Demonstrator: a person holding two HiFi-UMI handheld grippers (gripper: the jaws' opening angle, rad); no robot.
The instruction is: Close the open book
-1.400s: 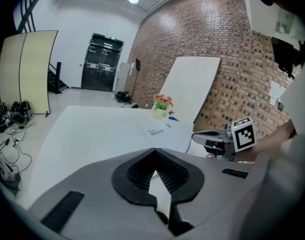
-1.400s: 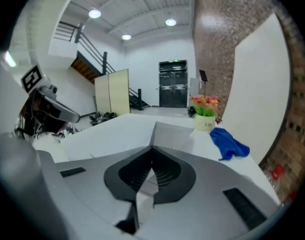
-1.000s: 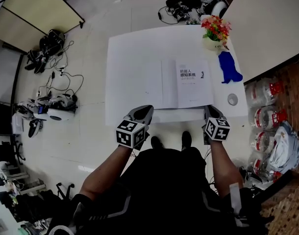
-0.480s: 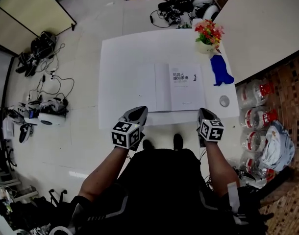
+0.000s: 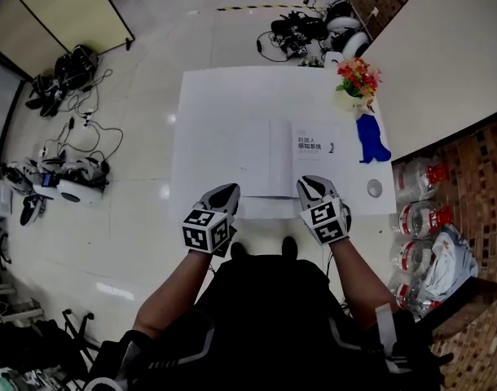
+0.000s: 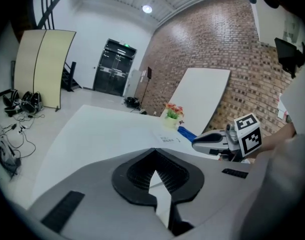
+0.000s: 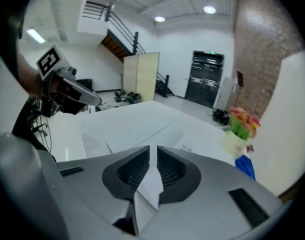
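Note:
The open book (image 5: pixel 257 157) lies flat on the white table (image 5: pixel 224 96), with a printed title on its right page. My right gripper (image 5: pixel 307 182) is at the front edge of that right page, jaws shut to a narrow slit; I cannot tell whether a page is caught in it. In the right gripper view the gripper (image 7: pixel 152 148) points across the book (image 7: pixel 142 131) toward the spine. My left gripper (image 5: pixel 228 190) hovers at the table's front edge, just left of the book, shut with nothing in it. The left gripper view shows its closed jaws (image 6: pixel 153 151), the book (image 6: pixel 170 139) ahead and the right gripper (image 6: pixel 212 140).
A pot of flowers (image 5: pixel 356 84) stands at the table's back right, with a blue object (image 5: pixel 371 141) and a small round thing (image 5: pixel 374 188) in front of it. Cables and gear (image 5: pixel 61 177) lie on the floor at left, and bottles (image 5: pixel 415 210) at right.
My right gripper has moved left from the book's front right corner to the middle of the right page's front edge and has rolled. The left gripper has shifted slightly.

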